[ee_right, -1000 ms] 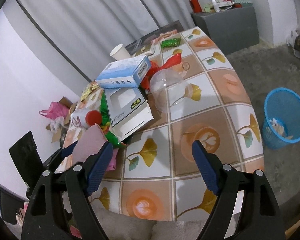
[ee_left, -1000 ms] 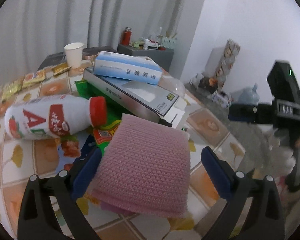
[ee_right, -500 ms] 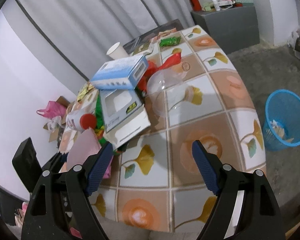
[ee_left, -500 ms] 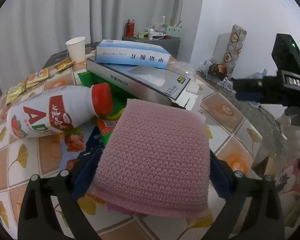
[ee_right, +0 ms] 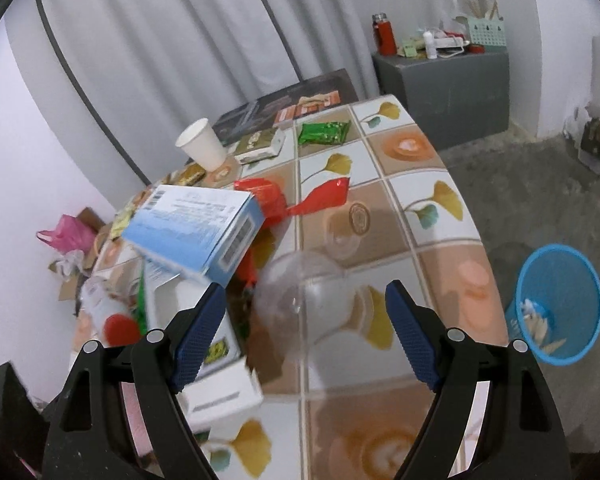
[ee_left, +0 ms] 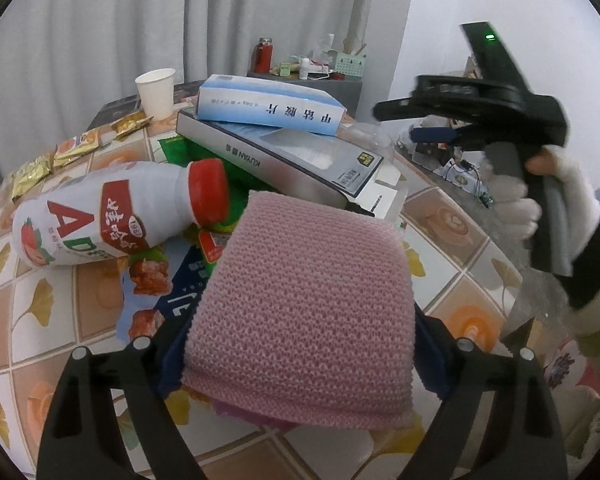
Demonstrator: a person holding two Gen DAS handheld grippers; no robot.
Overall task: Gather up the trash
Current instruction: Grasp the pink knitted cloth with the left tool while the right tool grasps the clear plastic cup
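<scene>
Pink knitted cloth (ee_left: 304, 320), nubbly and folded into a soft pad, lies on the table's near edge between the fingers of the left gripper (ee_left: 300, 356), whose jaws are closing on it. Beside it a glossy white bottle (ee_left: 112, 212) with a red cap lies on its side against crinkled wrappers and stacked cardboard boxes (ee_left: 276, 136). The right gripper (ee_right: 306, 332) is spread wide, holding nothing, over a clear plastic dome (ee_right: 300, 300). Tile-patterned oilcloth covers the table (ee_right: 420, 200); a blue mesh bin (ee_right: 556, 304) stands on grey floor.
</scene>
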